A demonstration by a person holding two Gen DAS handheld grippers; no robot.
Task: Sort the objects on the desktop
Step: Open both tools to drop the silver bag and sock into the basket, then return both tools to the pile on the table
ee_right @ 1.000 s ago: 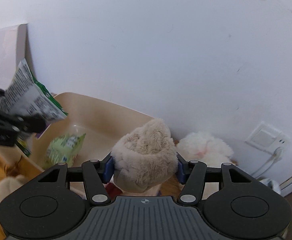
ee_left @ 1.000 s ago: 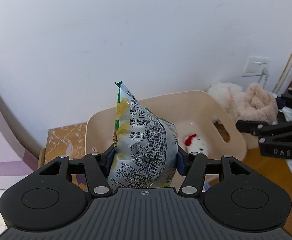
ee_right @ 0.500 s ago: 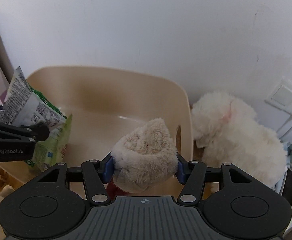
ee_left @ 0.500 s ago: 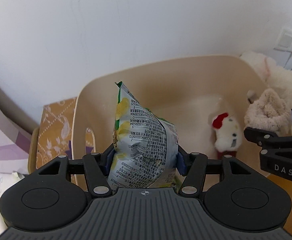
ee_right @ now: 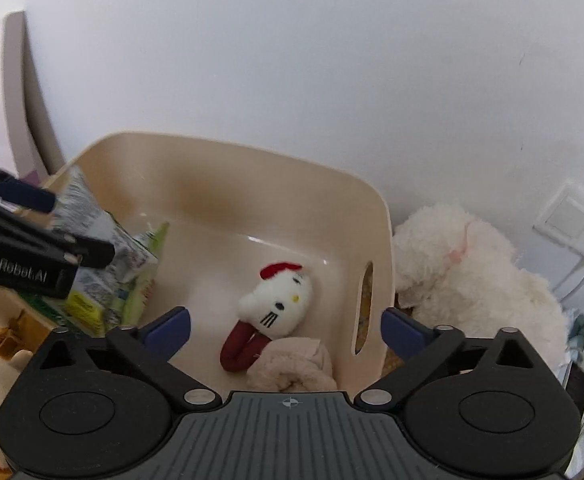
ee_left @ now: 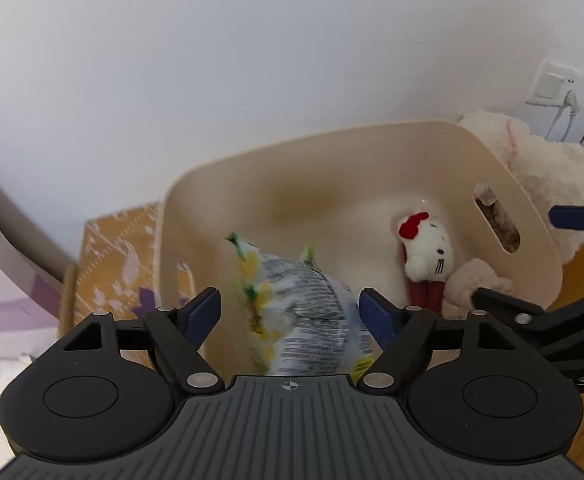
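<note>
Both tongs over the bin (ee_left: 532, 216), jaws just spread to drop loads: left tongs (ee_left: 289, 312) free the snack bag (ee_left: 304, 312); right tongs (ee_right: 285, 330) clear of beige plush (ee_right: 292, 364).

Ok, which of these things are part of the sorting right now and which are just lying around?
Part of the job:
- beige plastic bin
- silver-and-yellow snack bag, loose between the left gripper fingers, which have just opened
- beige fluffy plush, lying in the bin below the right gripper, just opened
- white cat plush with red bow

Lying about:
- large white fluffy toy beside the bin
- patterned orange box
- wall socket
</note>
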